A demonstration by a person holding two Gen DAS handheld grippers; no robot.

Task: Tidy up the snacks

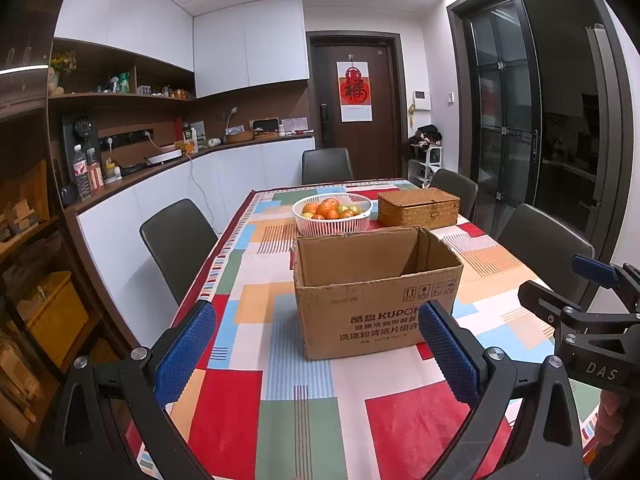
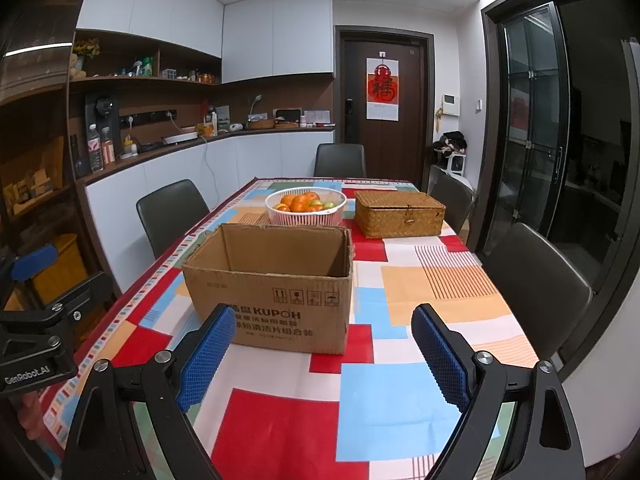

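Observation:
An open brown cardboard box [image 1: 372, 292] stands on the colourful tablecloth, printed KUPOH; it also shows in the right wrist view [image 2: 276, 280]. Its inside looks empty from here. Behind it sit a white basket of oranges and green fruit [image 1: 333, 211] [image 2: 306, 207] and a closed woven wicker box [image 1: 418, 207] [image 2: 399, 214]. My left gripper [image 1: 316, 338] is open and empty, held above the near table, just short of the box. My right gripper [image 2: 324, 346] is open and empty, also in front of the box. No snacks are visible.
Dark chairs [image 1: 180, 240] [image 2: 536, 284] stand around the table [image 2: 400, 400]. White counter cabinets [image 1: 160, 196] run along the left wall with bottles on top. A dark door [image 1: 360, 100] is at the back, glass doors [image 2: 532, 120] on the right.

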